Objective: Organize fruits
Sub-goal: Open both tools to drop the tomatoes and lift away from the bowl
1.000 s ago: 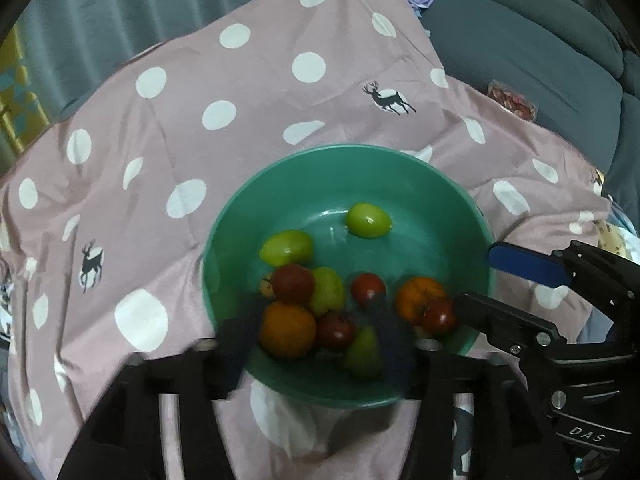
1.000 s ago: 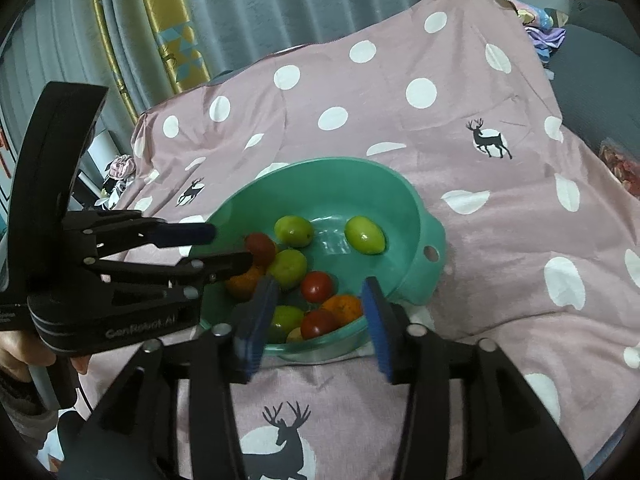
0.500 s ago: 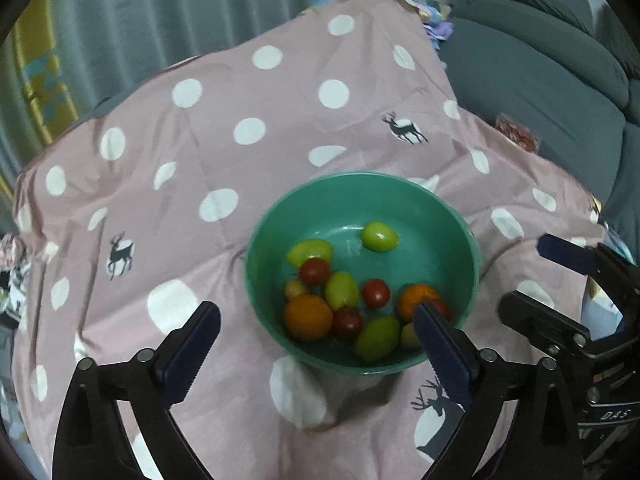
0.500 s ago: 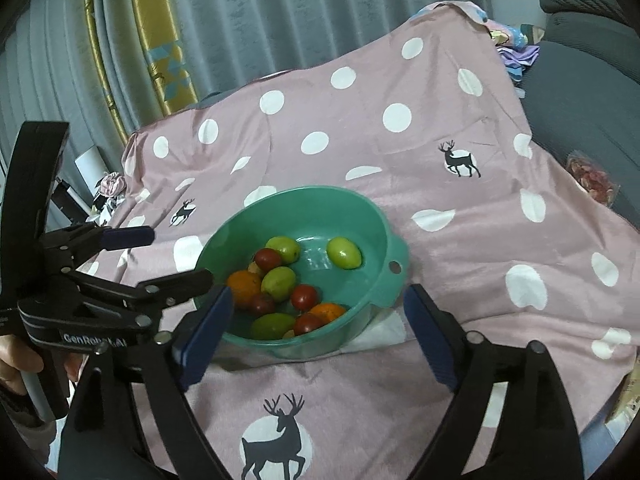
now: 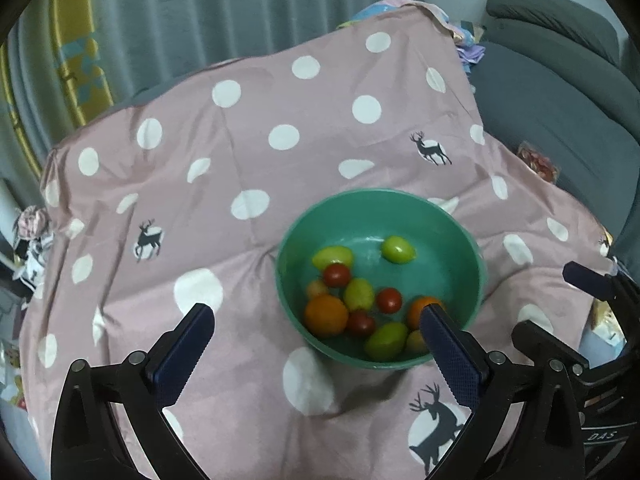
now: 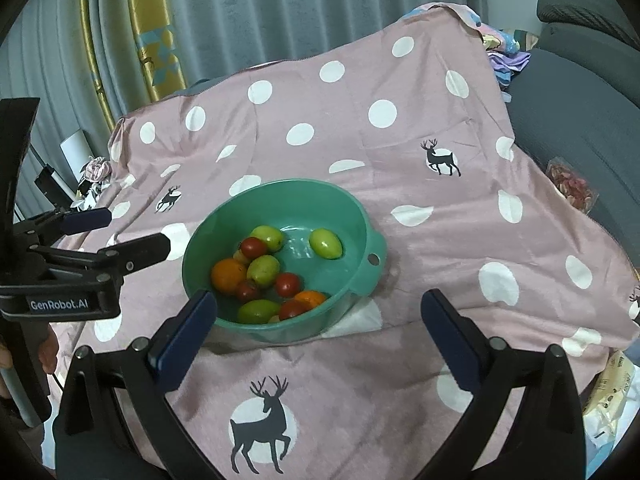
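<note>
And here's the green bowl (image 6: 362, 216), sitting on the pink polka-dot cloth (image 6: 440, 240) with its deer prints, and every piece of fruit is inside it. One green fruit (image 6: 325, 243) lies alone toward the far side of the bowl's floor. The rest crowd the near side: a big orange (image 6: 228, 275), a green fruit (image 6: 263, 269) touching it, a red tomato (image 6: 253, 247) just behind, another green fruit (image 6: 269, 237) beyond that, a red tomato (image 6: 287, 284) in the middle, and a second orange (image 6: 311, 298) against the near wall beside one more green fruit (image 6: 258, 311).

The left hand-held gripper (image 5: 316, 344) hangs over the bowl's near-left edge, jaws opening to a full spread, with only cloth and bowl rim showing between its blue pads. The right hand-held gripper (image 6: 318, 322) hovers at the near rim, jaws likewise opening wide, pinching nothing. A grey sofa (image 6: 580, 120) sits at the right, grey curtains (image 6: 280, 8) behind.
</note>
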Available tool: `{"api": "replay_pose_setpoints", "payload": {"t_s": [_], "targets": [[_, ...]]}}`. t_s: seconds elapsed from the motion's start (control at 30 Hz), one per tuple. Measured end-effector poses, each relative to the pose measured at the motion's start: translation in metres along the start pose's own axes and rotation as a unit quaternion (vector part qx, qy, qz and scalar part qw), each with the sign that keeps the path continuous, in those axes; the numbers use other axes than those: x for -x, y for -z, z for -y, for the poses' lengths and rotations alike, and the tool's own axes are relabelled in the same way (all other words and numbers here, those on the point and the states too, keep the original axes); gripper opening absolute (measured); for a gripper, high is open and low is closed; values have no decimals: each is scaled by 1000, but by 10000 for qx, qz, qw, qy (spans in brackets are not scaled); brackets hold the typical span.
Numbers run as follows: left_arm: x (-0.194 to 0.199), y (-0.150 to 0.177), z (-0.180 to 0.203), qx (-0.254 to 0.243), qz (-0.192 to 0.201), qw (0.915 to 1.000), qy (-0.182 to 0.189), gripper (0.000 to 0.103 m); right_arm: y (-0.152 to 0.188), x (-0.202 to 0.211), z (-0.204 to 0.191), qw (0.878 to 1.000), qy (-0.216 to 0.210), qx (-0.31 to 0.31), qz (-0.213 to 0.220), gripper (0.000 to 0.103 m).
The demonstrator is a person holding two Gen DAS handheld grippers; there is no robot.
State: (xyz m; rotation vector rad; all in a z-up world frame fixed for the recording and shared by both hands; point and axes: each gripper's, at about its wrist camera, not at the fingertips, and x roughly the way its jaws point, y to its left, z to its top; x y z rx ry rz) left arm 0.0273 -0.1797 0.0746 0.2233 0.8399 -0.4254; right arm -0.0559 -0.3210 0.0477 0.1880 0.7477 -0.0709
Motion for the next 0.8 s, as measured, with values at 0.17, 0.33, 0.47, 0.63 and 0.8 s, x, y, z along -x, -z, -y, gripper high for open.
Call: {"api": "replay_pose_setpoints", "payload": {"t_s": [0.17, 0.33, 0.47, 0.63, 0.8], "targets": [[-1, 1, 6, -218, -124, 9994, -232, 102, -1, 3, -1, 10000, 69, 50, 25, 103], [-5, 2, 7, -269, -234, 9987, -369, 102, -4, 6, -2, 9999, 79, 56, 78, 103], [-6, 1, 8, -275, -241, 9986, -382, 102, -5, 5, -4, 9999, 67, 93, 92, 103], [-7, 1, 8, -283, -224, 9986, -382, 102, -5, 5, -6, 9999, 59, 121, 83, 103], [-8, 3, 11, -341, -235, 9988, -243, 102, -6, 6, -8, 9998, 48, 157, 89, 103]]}}
